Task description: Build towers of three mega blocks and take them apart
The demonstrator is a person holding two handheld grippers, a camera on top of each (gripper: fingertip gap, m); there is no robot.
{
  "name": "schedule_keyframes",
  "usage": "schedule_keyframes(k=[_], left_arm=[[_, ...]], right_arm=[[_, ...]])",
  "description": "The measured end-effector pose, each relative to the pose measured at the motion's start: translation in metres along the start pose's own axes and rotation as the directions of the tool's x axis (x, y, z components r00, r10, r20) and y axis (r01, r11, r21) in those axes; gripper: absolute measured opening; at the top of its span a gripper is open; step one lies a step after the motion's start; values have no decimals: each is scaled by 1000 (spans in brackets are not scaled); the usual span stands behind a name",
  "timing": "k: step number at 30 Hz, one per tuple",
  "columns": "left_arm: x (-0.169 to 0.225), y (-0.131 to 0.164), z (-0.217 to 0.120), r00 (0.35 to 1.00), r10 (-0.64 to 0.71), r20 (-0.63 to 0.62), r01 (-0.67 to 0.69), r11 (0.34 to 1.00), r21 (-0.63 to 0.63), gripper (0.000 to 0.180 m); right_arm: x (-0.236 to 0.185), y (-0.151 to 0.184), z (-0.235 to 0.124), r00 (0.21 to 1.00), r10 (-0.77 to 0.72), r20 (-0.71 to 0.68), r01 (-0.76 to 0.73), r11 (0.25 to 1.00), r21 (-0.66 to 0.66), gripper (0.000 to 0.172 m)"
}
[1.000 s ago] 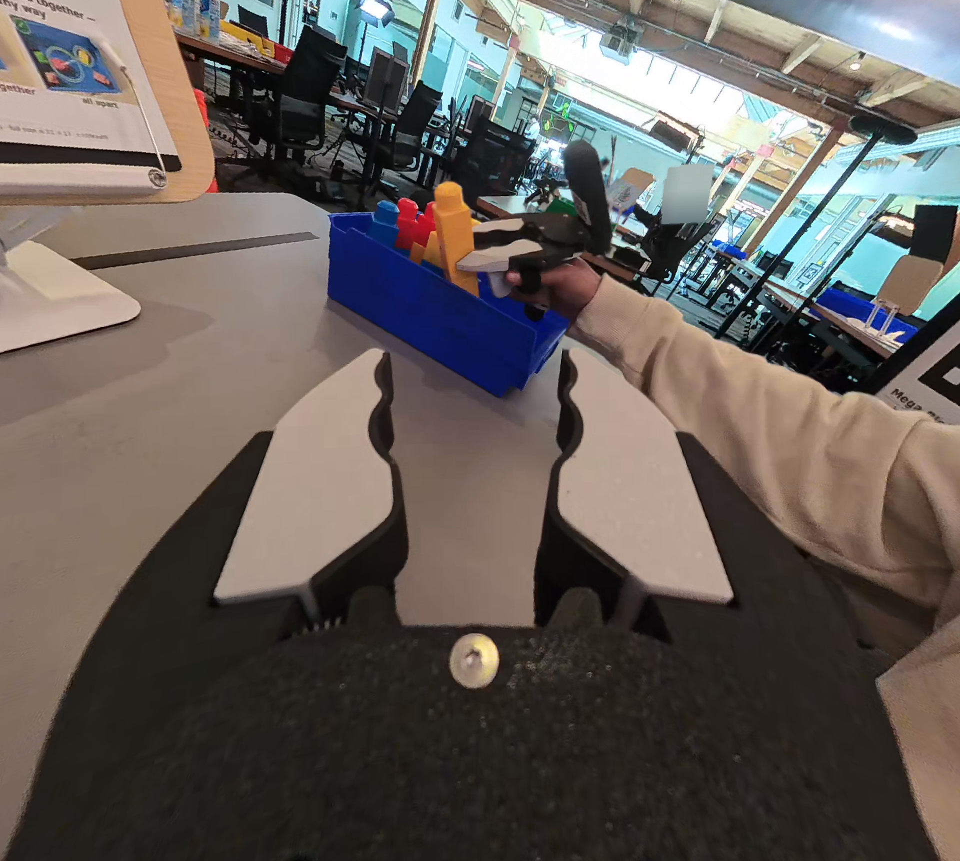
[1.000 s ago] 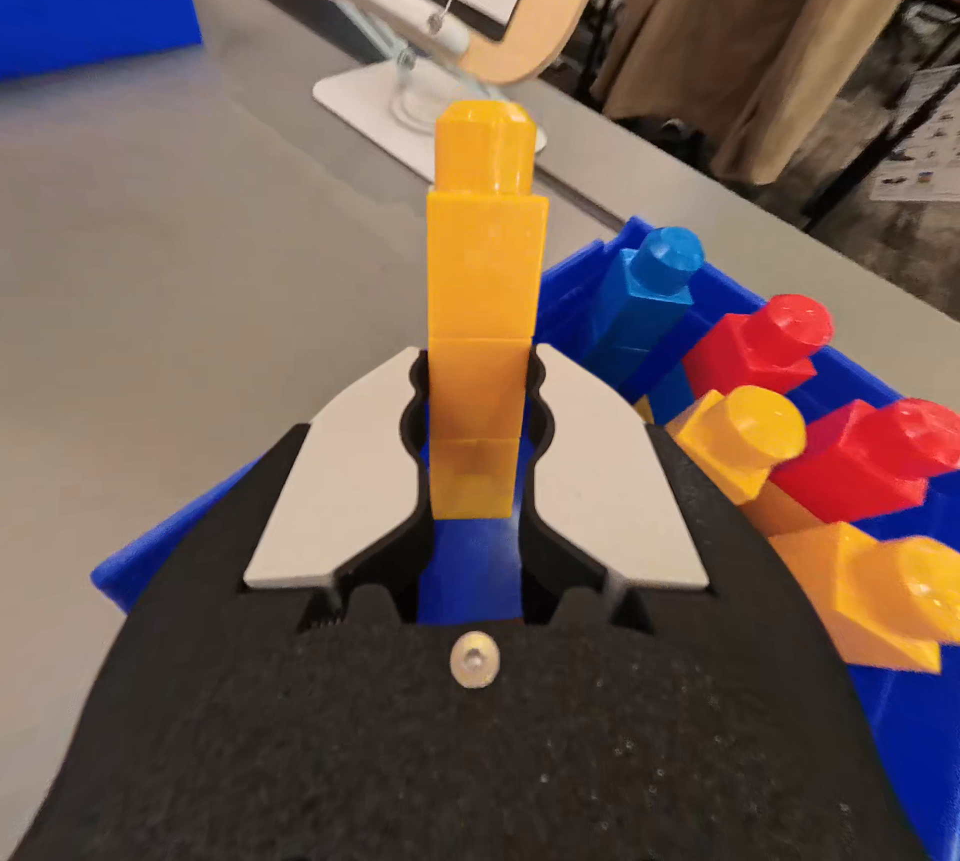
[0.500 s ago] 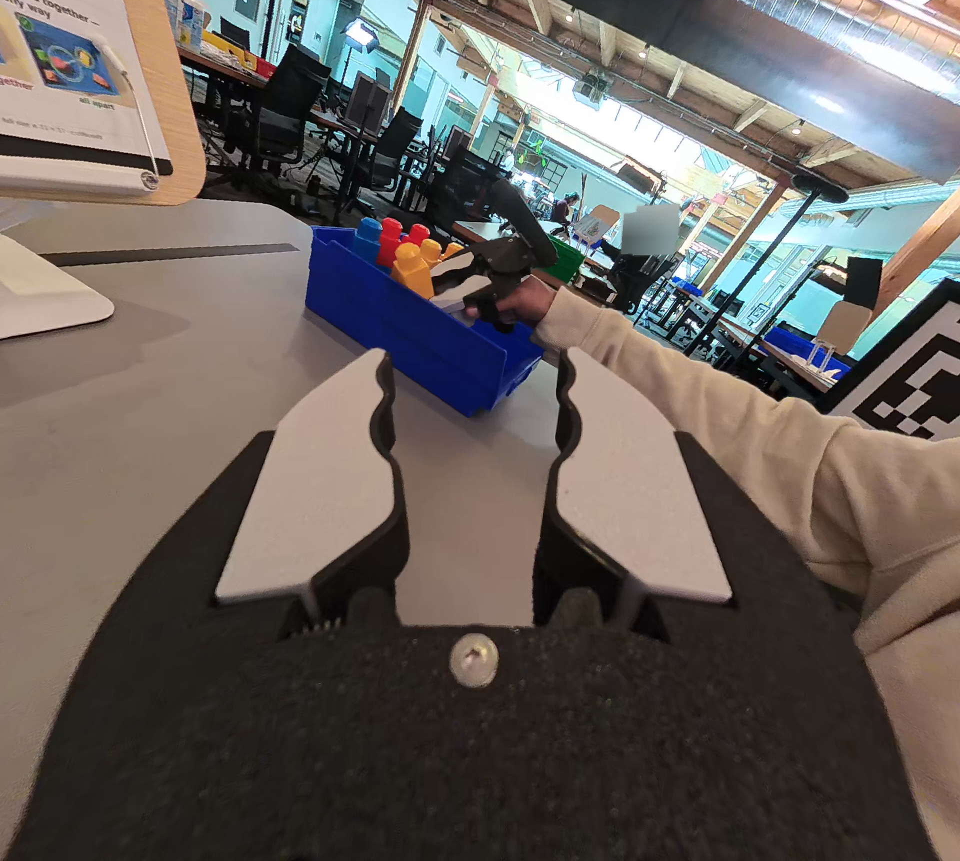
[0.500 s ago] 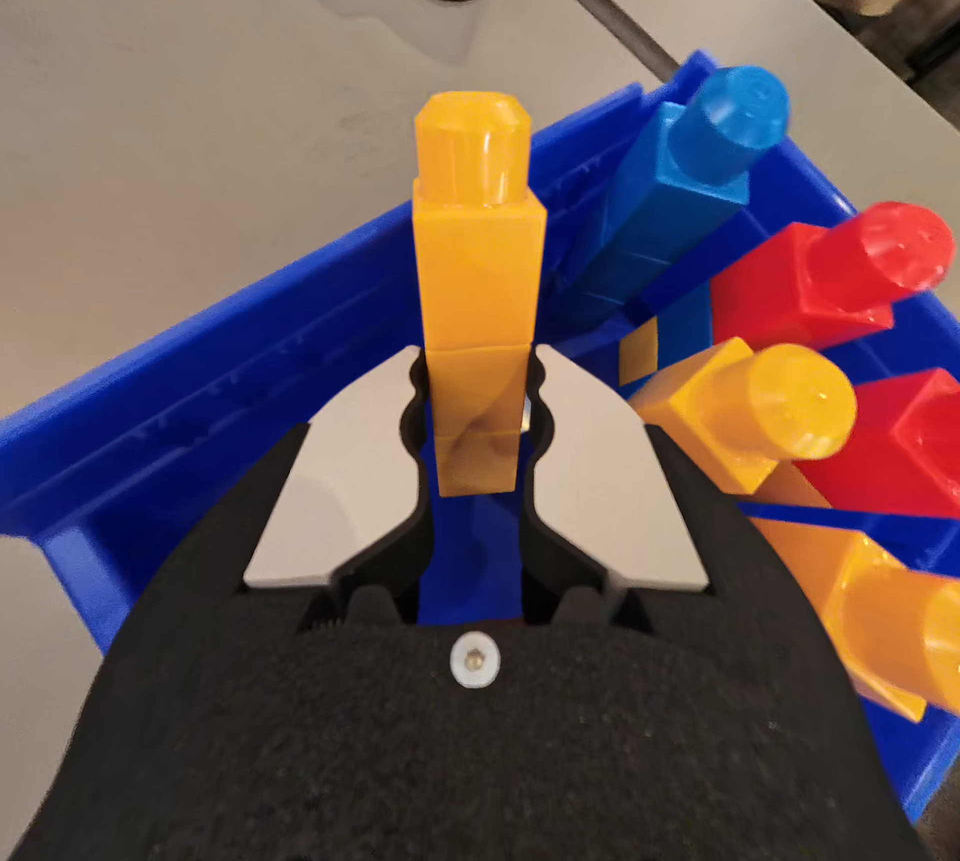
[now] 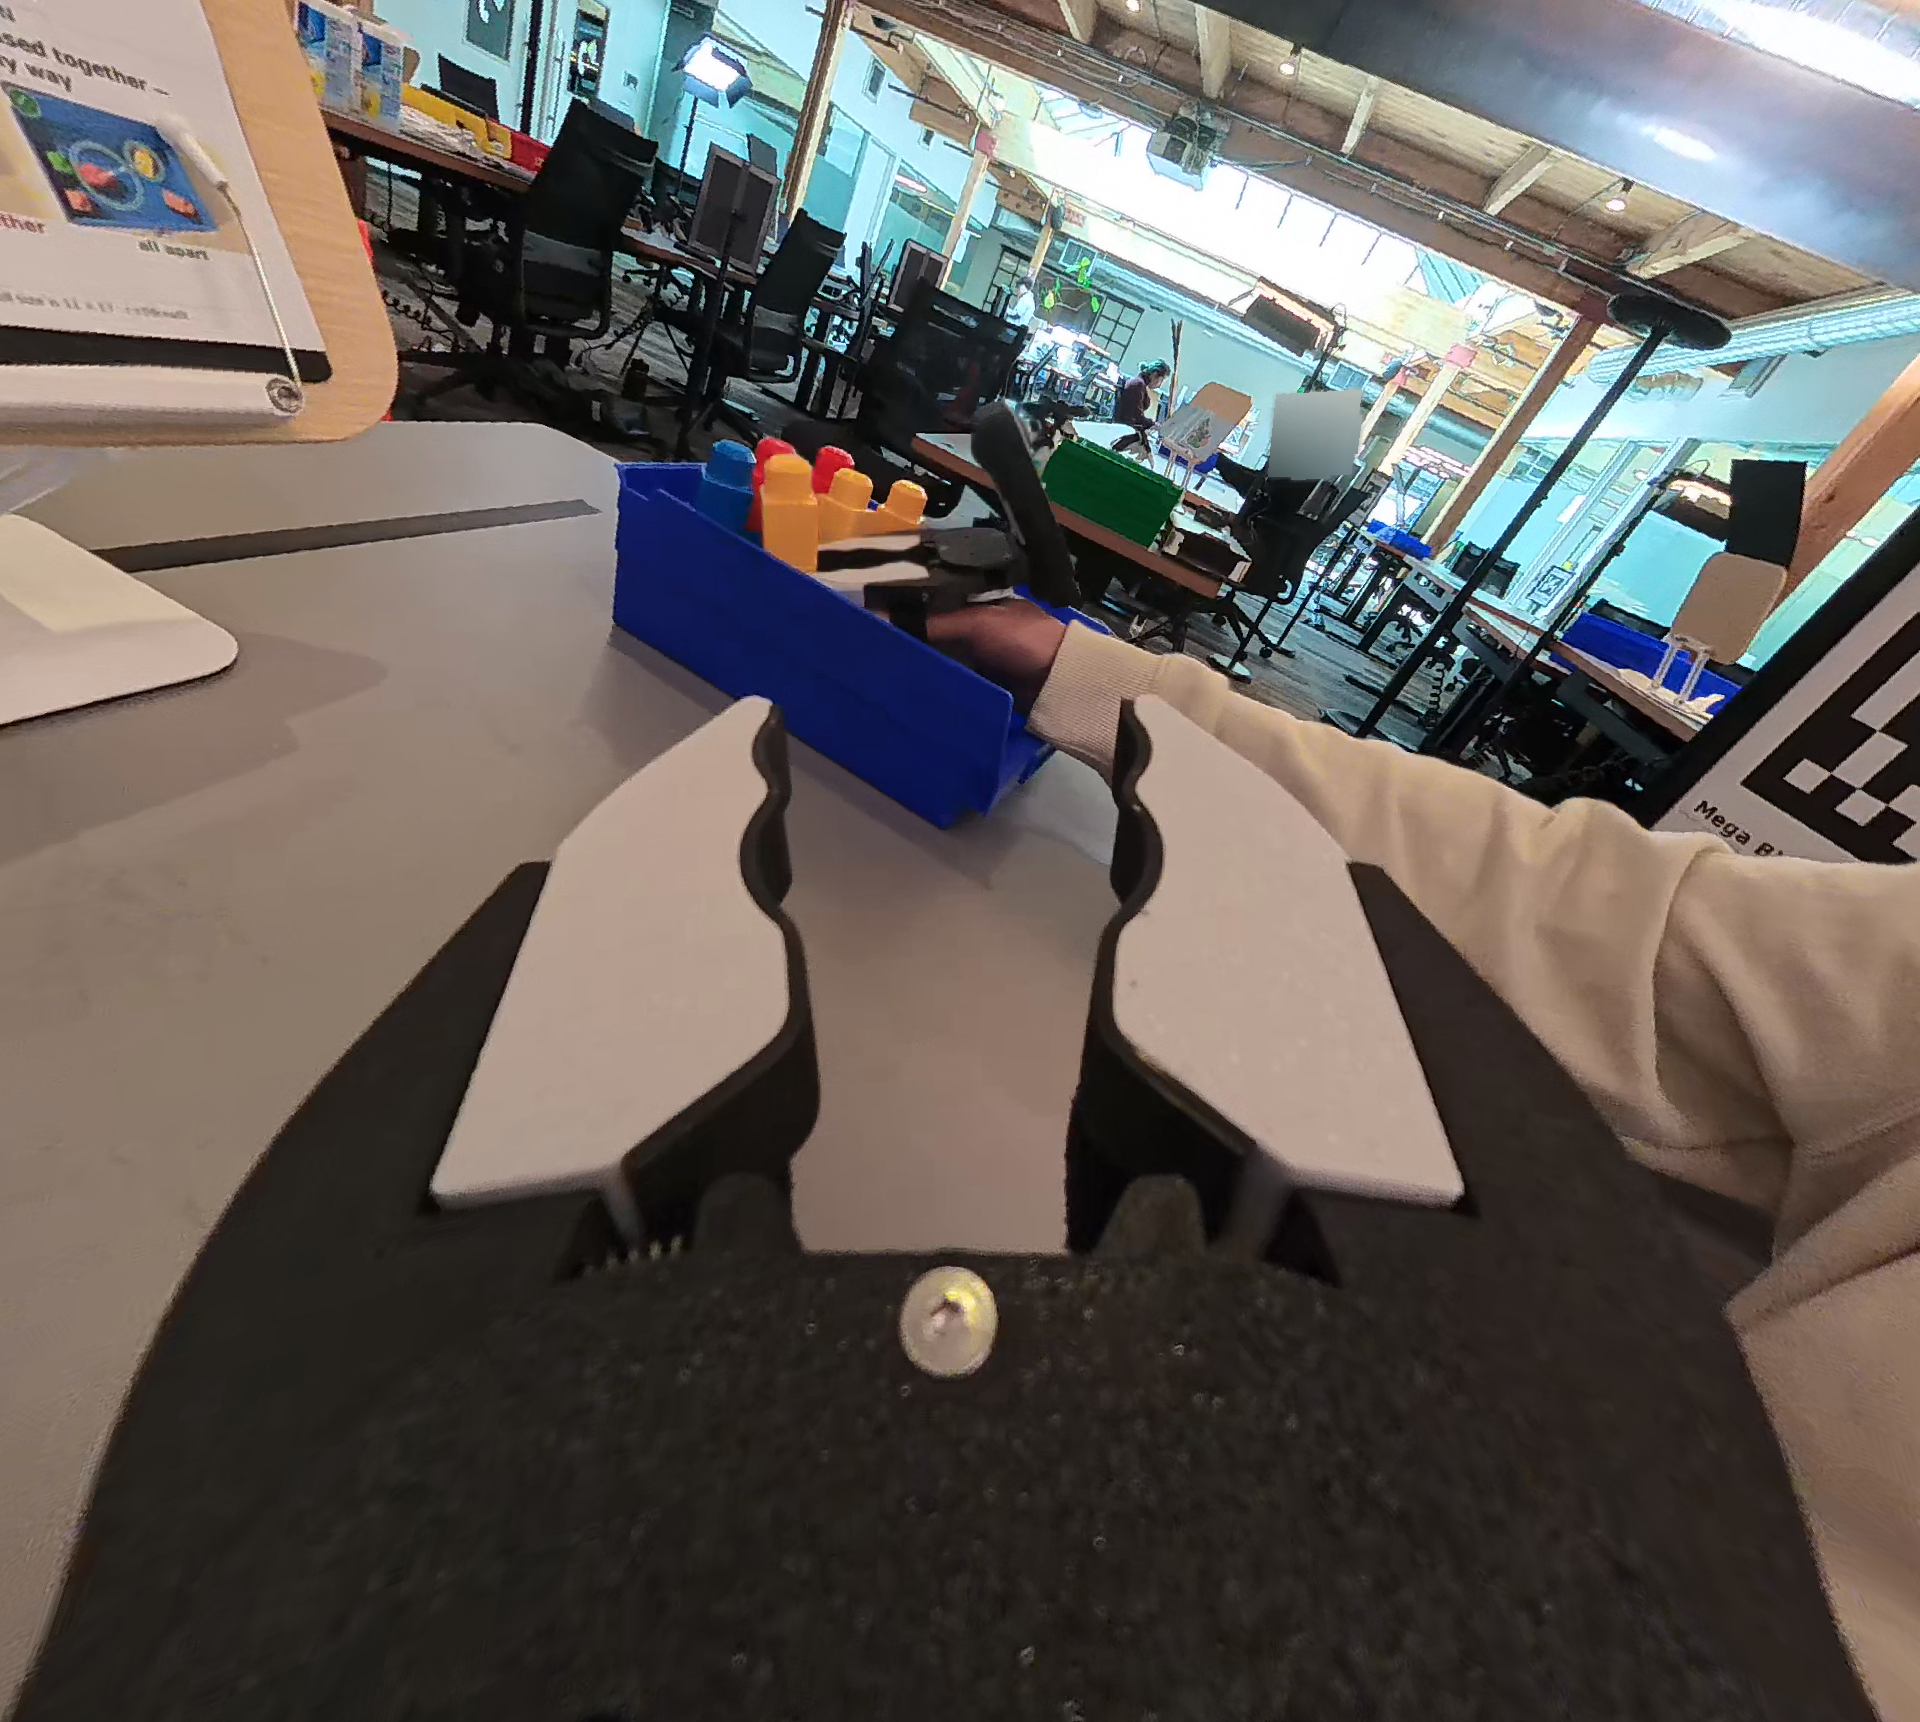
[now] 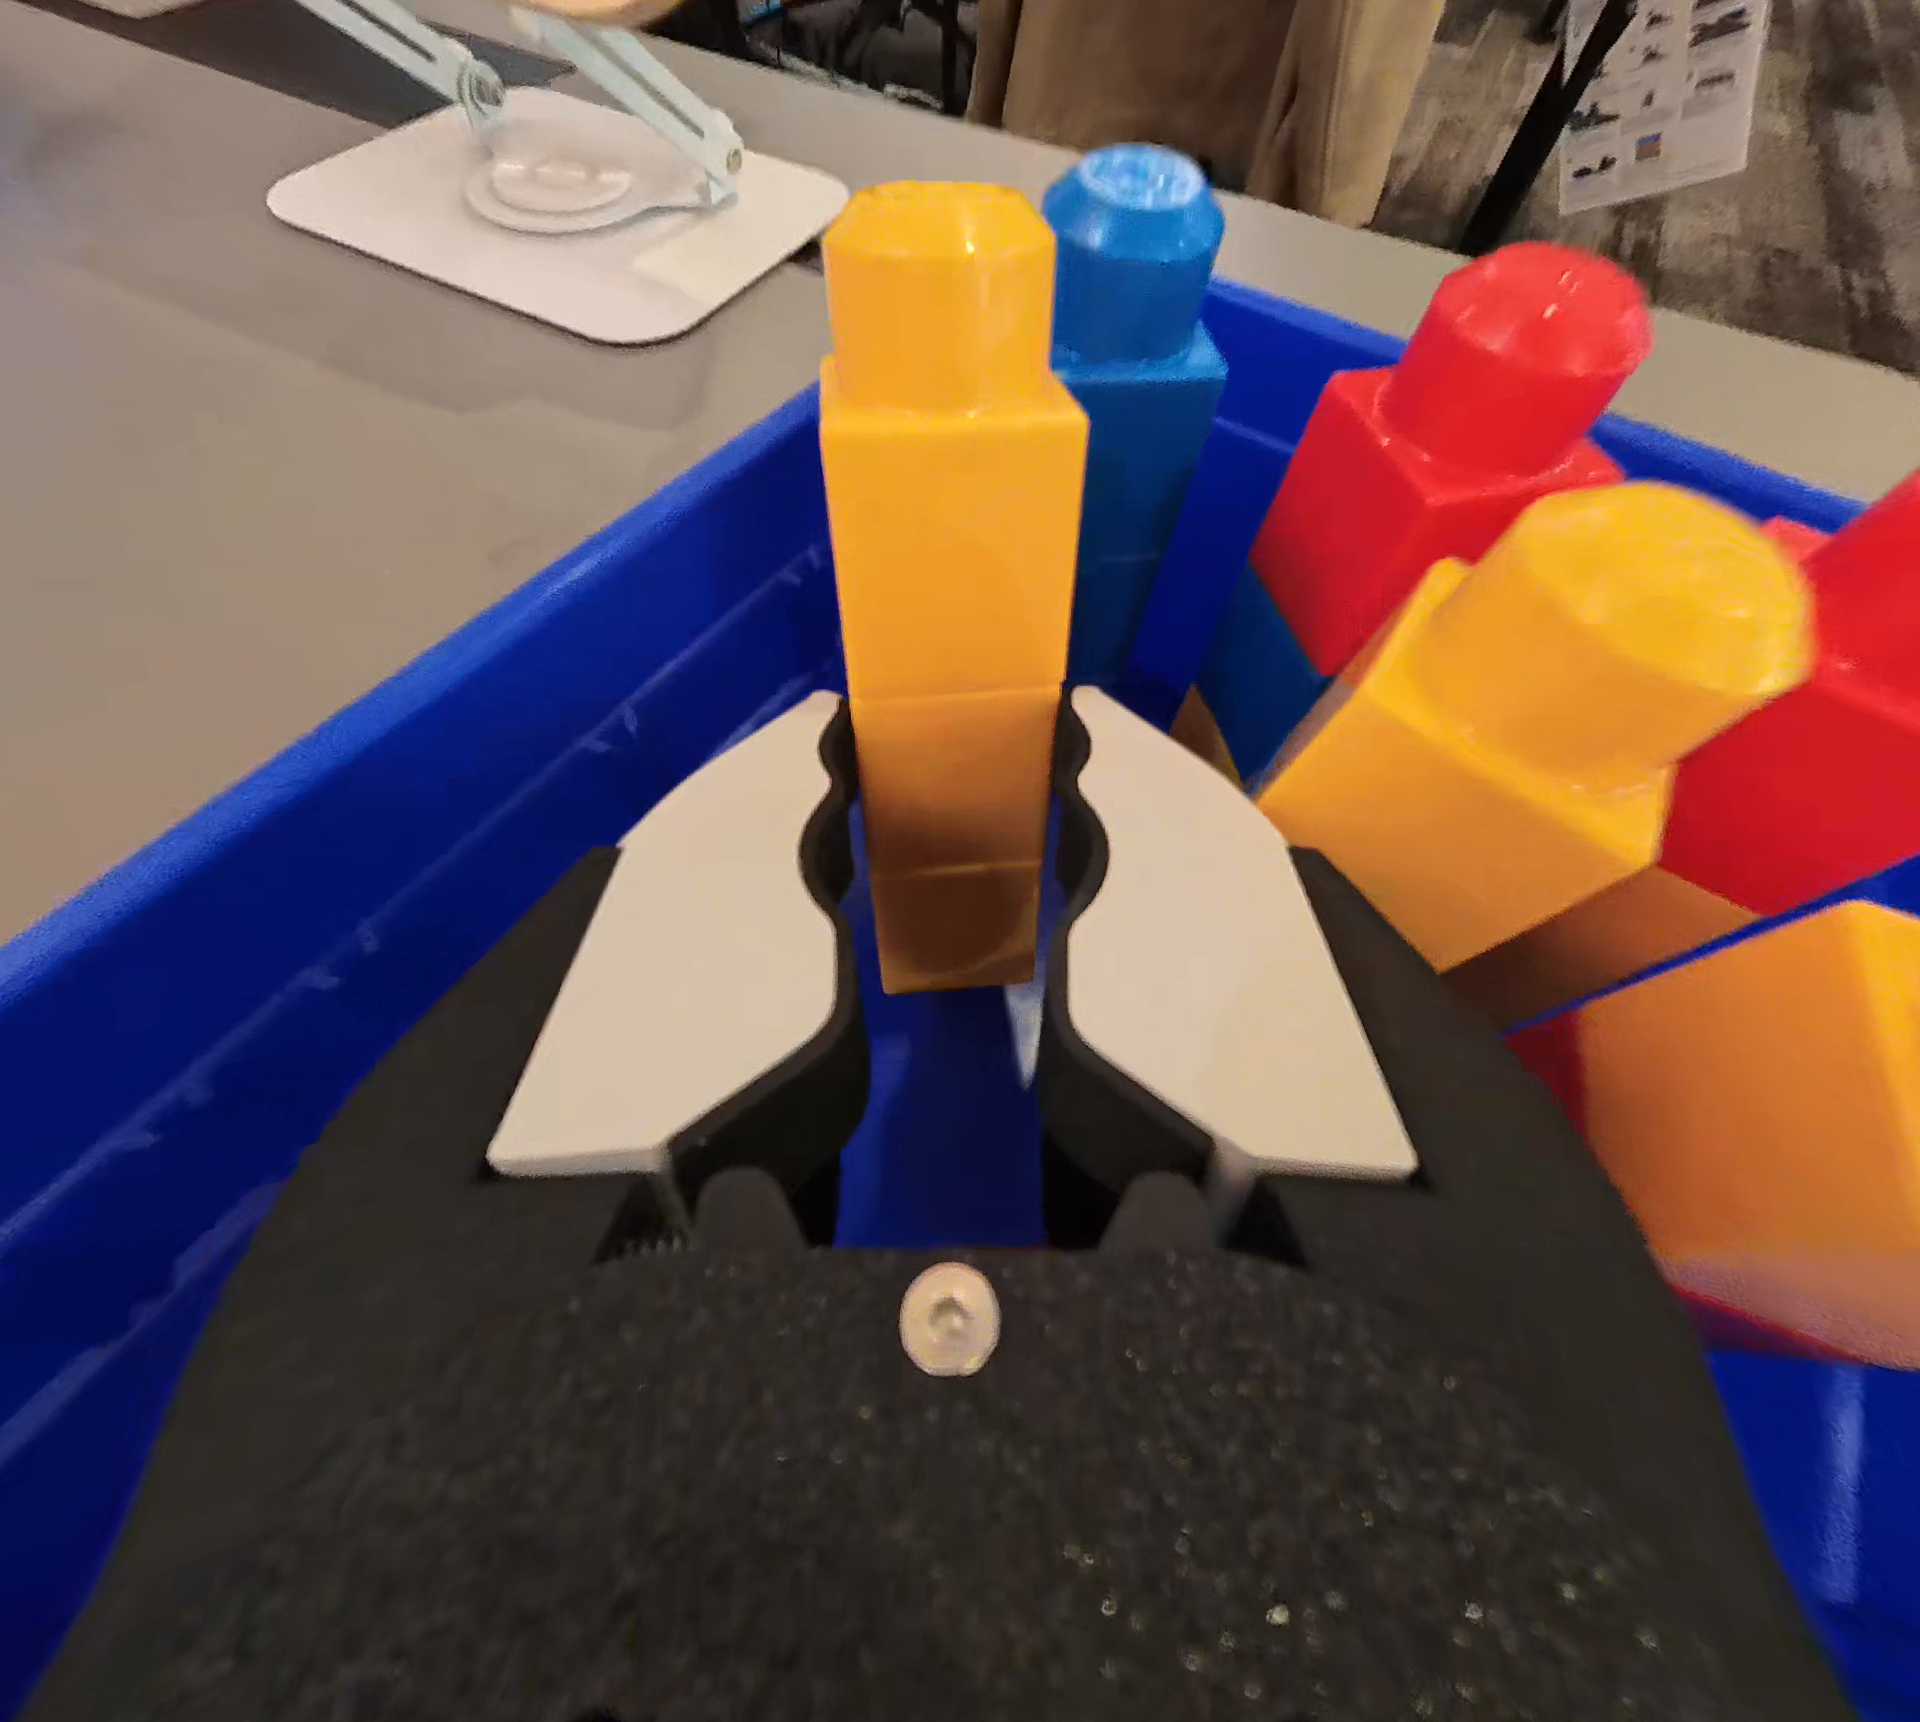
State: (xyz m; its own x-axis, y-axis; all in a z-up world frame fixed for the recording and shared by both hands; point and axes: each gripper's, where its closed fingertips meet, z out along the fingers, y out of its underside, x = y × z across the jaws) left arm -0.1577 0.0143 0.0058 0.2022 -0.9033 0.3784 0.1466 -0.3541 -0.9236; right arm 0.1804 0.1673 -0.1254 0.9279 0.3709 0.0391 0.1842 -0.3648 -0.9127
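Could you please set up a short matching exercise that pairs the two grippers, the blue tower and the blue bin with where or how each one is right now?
1. left gripper
2. right gripper
3. blue tower
4. blue bin

A. stands just behind the yellow tower
B. rests on the grey table, holding the towers
C. open over bare table, holding nothing
D. closed on the yellow tower's lower part

Pairs: 1-C, 2-D, 3-A, 4-B

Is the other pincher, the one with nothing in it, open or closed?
Open. The left gripper has its fingers spread wide, with only bare grey table between them.
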Motion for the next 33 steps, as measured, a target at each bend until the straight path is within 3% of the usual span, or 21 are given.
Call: schedule_keyframes(k=[14,22,26,28,31,33], left_arm=[[3,4,3,1000,-4,-16,4,1000,-13,60],[7,9,8,1000,-11,-29,10,999,-30,61],[7,10,8,1000,-8,-23,7,999,-39,61],[0,13,7,1000,-6,21,7,999,-53,60],[-25,22,3,981,37,188,-20,995,-93,61],[-49,26,-5,930,100,354,-67,992,-105,62]], right_arm=[[1,13,-1,1000,23,7,-23,999,-29,37],[-5,8,-16,1000,-20,12,21,999,-35,55],[-8,-5,-56,998,-53,-38,52,998,-20,64],[-13,-24,-92,986,-115,-118,122,991,55,62],[-47,-65,-147,951,-191,-241,245,945,217,60],[-95,-88,-166,961,-187,-201,249,905,345,51]])
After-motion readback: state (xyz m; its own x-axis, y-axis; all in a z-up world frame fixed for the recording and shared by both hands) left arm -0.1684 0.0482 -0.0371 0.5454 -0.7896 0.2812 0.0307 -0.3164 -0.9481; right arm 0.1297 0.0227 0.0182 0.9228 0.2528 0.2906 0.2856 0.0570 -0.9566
